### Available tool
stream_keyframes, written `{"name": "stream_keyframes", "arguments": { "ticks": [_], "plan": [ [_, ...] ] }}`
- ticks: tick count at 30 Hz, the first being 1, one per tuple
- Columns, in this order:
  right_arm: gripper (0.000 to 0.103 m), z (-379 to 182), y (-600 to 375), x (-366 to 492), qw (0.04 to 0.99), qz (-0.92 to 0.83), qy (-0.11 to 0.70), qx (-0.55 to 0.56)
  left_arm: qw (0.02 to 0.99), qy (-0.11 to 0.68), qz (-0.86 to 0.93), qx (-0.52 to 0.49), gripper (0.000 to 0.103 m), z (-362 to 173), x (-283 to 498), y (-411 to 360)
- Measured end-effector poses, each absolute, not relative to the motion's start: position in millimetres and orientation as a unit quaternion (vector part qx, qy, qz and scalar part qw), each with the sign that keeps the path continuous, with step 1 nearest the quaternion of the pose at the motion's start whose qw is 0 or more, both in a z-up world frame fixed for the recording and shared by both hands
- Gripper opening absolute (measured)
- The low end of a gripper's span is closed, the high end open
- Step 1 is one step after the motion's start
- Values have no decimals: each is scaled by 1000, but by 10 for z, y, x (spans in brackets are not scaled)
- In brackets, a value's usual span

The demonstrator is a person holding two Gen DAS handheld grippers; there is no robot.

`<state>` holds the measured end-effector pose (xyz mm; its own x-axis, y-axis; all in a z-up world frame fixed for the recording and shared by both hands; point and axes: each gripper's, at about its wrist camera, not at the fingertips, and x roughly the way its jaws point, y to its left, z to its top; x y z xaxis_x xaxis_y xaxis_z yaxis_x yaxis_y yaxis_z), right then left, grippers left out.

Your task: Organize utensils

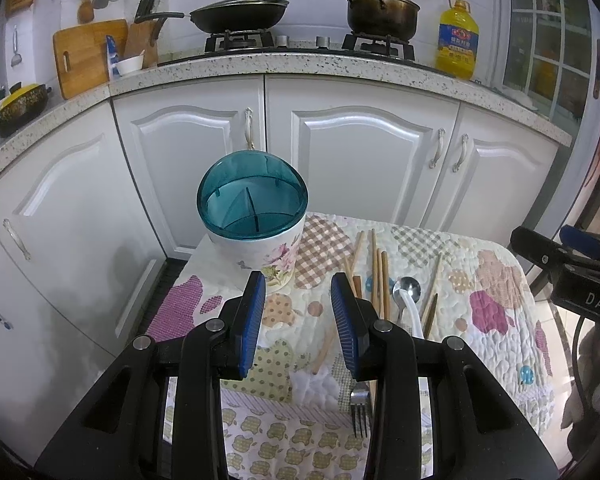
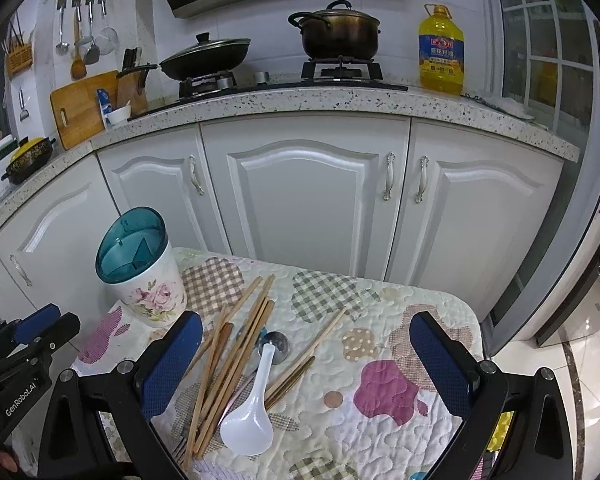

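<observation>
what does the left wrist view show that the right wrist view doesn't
Only the left wrist view shows the fork's tines plainly, beside the open left gripper.

Only the right wrist view shows the whole white spoon, lying across the pile between the wide-open fingers of the right gripper.

Both show the floral utensil holder with its teal divided top, the scattered chopsticks, the metal spoon and the quilted cloth.

Fork handle hidden behind the left claw; holder compartments unclear
</observation>
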<state>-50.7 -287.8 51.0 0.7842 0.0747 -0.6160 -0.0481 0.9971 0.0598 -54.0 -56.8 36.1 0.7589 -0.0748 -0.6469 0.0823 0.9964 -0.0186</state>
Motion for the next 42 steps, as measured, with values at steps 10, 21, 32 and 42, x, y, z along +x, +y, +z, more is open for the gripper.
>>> {"name": "stream_keyframes", "arguments": {
  "ticks": [10, 21, 32, 42],
  "plan": [
    [103, 510, -2863, -525, 945, 24, 326, 5, 935, 352, -46, 1, 33, 310, -528, -565],
    [103, 451, -2897, -501, 944, 27, 330, 2, 931, 361, -51, -8, 33, 263, -497, -527],
    [103, 370, -2894, -429, 934, 38, 355, 11, 928, 369, -48, -10, 33, 205, -438, -526],
    [103, 358, -2875, -414, 932, 30, 360, -3, 928, 370, -49, -12, 33, 185, -424, -524]
  ]
}}
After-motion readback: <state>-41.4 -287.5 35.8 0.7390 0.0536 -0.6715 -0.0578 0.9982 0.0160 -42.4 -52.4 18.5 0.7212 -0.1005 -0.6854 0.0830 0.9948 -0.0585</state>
